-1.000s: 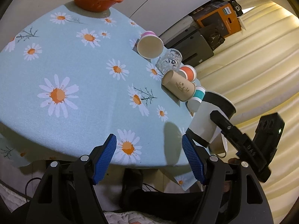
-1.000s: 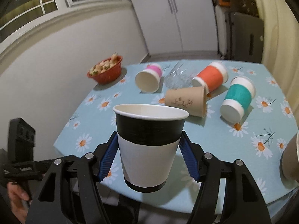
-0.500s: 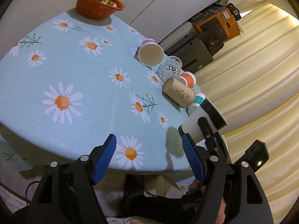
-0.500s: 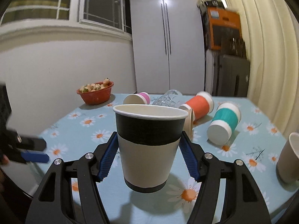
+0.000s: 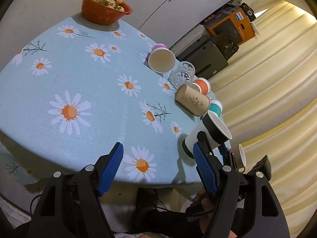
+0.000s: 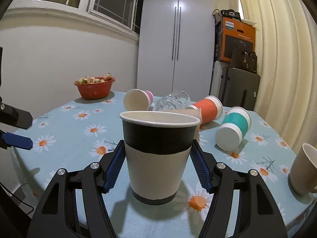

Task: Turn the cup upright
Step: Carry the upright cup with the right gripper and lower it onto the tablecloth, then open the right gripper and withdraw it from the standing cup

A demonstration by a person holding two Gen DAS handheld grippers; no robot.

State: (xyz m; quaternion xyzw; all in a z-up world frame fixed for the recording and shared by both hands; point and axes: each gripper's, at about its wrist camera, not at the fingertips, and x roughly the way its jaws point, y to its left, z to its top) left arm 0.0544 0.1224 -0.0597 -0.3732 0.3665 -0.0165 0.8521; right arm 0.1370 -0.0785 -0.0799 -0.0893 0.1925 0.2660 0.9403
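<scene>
A black-and-white paper cup (image 6: 158, 154) stands upright between the blue pads of my right gripper (image 6: 158, 164), which is shut on it. Its base sits at or just above the daisy tablecloth (image 6: 69, 138) near the front edge. In the left wrist view the same cup (image 5: 206, 136) shows at the table's right edge, with the right gripper behind it. My left gripper (image 5: 158, 166) is open and empty, hovering over the table's near edge (image 5: 59, 170).
Several cups lie on their sides at the back: pink (image 6: 138, 102), orange (image 6: 208, 109), teal (image 6: 233, 129), brown (image 5: 193, 100), plus a glass (image 6: 172, 101). A beige mug (image 6: 303, 170) stands at right. A red bowl (image 6: 95, 87) of food sits far left.
My right gripper has lowered the upright cup from in front of the table down onto or just above the cloth near the edge. My left gripper has barely moved.
</scene>
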